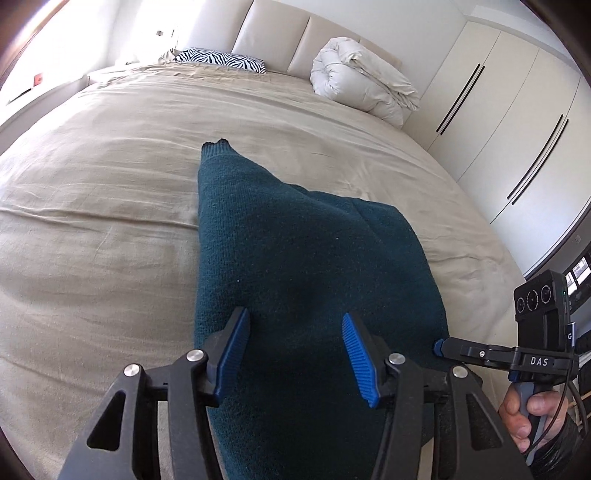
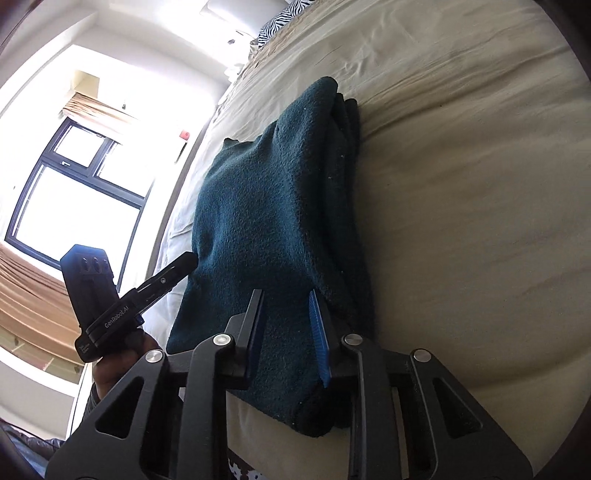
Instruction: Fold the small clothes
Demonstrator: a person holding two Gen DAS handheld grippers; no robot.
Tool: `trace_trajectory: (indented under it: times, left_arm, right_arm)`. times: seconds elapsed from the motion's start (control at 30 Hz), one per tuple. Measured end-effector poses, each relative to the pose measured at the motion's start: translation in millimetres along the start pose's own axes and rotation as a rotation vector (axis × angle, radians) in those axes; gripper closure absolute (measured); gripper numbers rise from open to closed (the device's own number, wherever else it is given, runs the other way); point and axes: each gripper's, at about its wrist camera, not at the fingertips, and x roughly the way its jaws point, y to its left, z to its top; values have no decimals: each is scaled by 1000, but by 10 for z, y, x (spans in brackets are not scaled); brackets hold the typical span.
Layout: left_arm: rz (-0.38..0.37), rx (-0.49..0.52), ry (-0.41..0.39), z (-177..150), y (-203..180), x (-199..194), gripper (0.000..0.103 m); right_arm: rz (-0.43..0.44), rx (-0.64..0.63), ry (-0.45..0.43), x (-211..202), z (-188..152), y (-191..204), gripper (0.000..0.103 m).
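- One garment is in play: a dark teal knitted sweater (image 1: 295, 266), lying partly folded near the foot edge of the bed (image 1: 110, 221), with one narrow cuffed end reaching up the bed toward the headboard (image 1: 280, 33).
- Seen from the right wrist view, the sweater (image 2: 258, 229) has several layers stacked along its far edge, and that stack looks loose; my guess is that a careless tug would spill it.
- Left gripper (image 1: 295, 350) hovers over the near part of the sweater, jaws spread wide with nothing between them.
- Right gripper (image 2: 288, 332) sits at the sweater's near corner, jaws moderately apart; cloth lies between the blue pads, but they are not pressed on it, so I would not call it held.
- Risk one: closing on only the top layer would drag it off the ones below and undo the fold.
- Risk two: the sweater's near end hangs right at the bed edge, so a pull that way could slide it off.
- Risk three: thick knit may bunch rather than crease.
- Beyond the sweater, up by the headboard, sit a rolled white duvet (image 1: 362, 77) and a zebra-print pillow (image 1: 221, 59), both well apart from it.
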Motion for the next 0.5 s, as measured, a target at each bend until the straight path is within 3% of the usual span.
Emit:
trace_trajectory:
  times: [0.13,0.3,0.4,0.5]
  left_arm:
    - [-30,-49,-16,79,40,-103,48]
    - [-18,-28,-55,223,-54,-151,48]
    - [-17,-15,-42,293,-99,-33,48]
    - [0,-1,29,317,-89,241,48]
  right_arm:
    - [-15,-18,-29,-100,108,145,78]
    - [-5,-55,-54,-86,534,333,78]
    - [-1,-42,-40,131,792,353,78]
    - [-20,-18,-10,349,1000,284,78]
